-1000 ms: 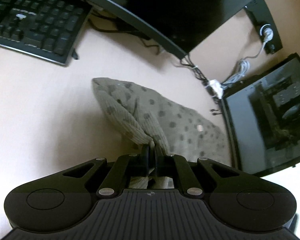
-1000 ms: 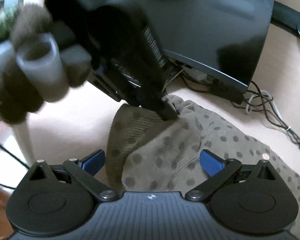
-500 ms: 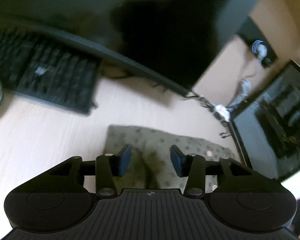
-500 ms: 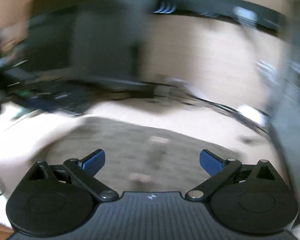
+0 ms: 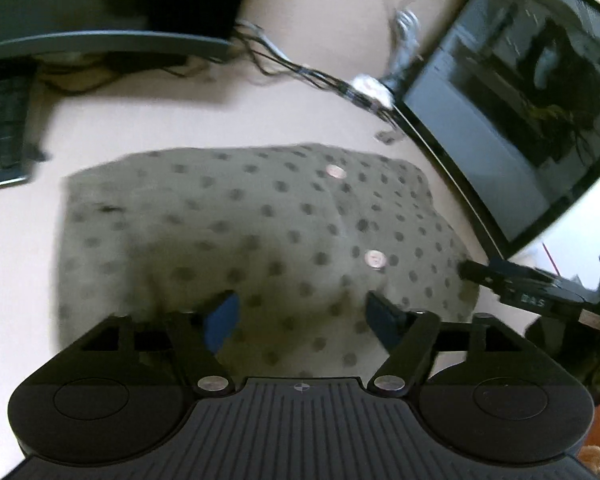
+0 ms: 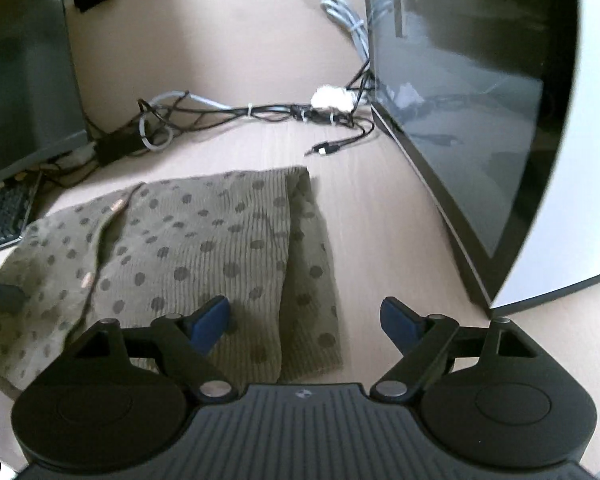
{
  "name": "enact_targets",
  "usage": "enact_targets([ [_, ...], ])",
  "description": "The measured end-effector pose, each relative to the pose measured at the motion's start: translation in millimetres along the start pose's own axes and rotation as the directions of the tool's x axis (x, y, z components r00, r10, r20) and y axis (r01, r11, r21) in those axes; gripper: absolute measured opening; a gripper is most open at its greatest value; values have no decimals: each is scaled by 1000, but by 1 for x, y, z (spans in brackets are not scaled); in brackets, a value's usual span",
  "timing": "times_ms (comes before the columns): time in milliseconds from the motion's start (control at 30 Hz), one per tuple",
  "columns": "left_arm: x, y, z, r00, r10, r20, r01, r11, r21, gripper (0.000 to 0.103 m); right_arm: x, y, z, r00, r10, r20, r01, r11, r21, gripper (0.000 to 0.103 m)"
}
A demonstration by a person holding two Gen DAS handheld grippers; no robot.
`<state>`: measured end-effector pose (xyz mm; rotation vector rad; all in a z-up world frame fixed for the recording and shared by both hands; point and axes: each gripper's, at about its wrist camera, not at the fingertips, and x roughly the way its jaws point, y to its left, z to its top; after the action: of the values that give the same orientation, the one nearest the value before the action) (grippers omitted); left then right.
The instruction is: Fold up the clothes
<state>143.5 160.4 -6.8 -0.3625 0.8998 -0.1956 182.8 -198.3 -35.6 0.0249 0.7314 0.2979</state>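
So the olive dotted cardigan (image 6: 204, 248) is lying flat on the counter (image 6: 380, 216), between the two dark monitors, with a tangle of cables (image 6: 260, 114) behind it. It's sitting as a fairly tidy rectangle, and along its right edge a layer is lying doubled over a narrower strip underneath, so at least one fold is showing. The button placket is running up the middle.

Left tongs (image 5: 302, 316) are hanging wide apart over the near edge of the fabric, gripping nothing. Right tongs (image 6: 304, 320) are also spread wide and empty, hovering over the right-hand edge where that doubled layer is.

My read: this is sitting between folds, or maybe right at the end. Can't tell which, since a bundle this neat could be getting one more halving or could be done. If another fold is coming, it's calling for both tongs pinching matching corners of one edge, catching all the layers together so nothing is slipping out.
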Motion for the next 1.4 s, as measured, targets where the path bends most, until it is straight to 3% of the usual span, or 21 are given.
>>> enact_targets([
  [33,-6,4,-2,1000,-8,-2,8,1000,-22,77,-2,1,2,1000,7,16,-7,1000,-15,83],
  [100,-7,8,-4,995,-96,-29,94,993,-67,77,-7,7,7,998,29,56,-24,997,-78,83],
  [167,2,5,-7,975,-217,-55,210,972,-105,79,-6,18,14,995,54,86,-40,986,-160,83],
  [267,28,-5,-11,952,-288,-104,273,952,-138,80,8,34,35,988,85,126,-52,968,-247,83],
  [367,50,-3,-13,953,-269,-140,245,955,-170,80,39,45,64,984,138,110,-105,958,-268,83],
  [433,56,6,-10,950,-285,-125,253,942,-220,83,70,50,79,979,204,-16,-202,951,-232,83],
  [533,58,19,-2,953,-286,-103,249,928,-278,82,98,51,74,968,206,-143,-229,958,-174,83],
  [600,62,23,7,956,-278,-91,245,931,-270,83,87,42,60,966,213,-144,-233,962,-140,83],
  [700,73,23,24,961,-267,-67,245,941,-234,94,61,28,40,963,224,-148,-240,966,-99,83],
  [767,83,16,36,970,-240,-48,226,953,-200,95,40,26,26,957,234,-172,-254,962,-102,85],
  [967,97,-13,59,994,-100,-35,100,995,-20,95,-10,50,-3,903,337,-267,-402,880,-251,86],
  [1033,81,-24,54,995,-93,-18,94,994,53,95,-30,47,5,920,337,-198,-386,867,-316,86],
  [1133,52,-42,38,989,-148,9,146,979,141,95,-42,29,25,965,257,-48,-258,904,-341,86],
  [1200,45,-55,26,980,-200,8,196,966,167,95,-26,14,36,984,175,3,-165,932,-324,86],
  [1267,52,-68,15,976,-215,-21,215,957,193,95,-6,6,42,993,116,18,-104,941,-322,86],
  [1400,78,-80,-3,985,-157,-70,169,956,239,95,12,11,30,996,83,-22,-85,936,-340,86],
])
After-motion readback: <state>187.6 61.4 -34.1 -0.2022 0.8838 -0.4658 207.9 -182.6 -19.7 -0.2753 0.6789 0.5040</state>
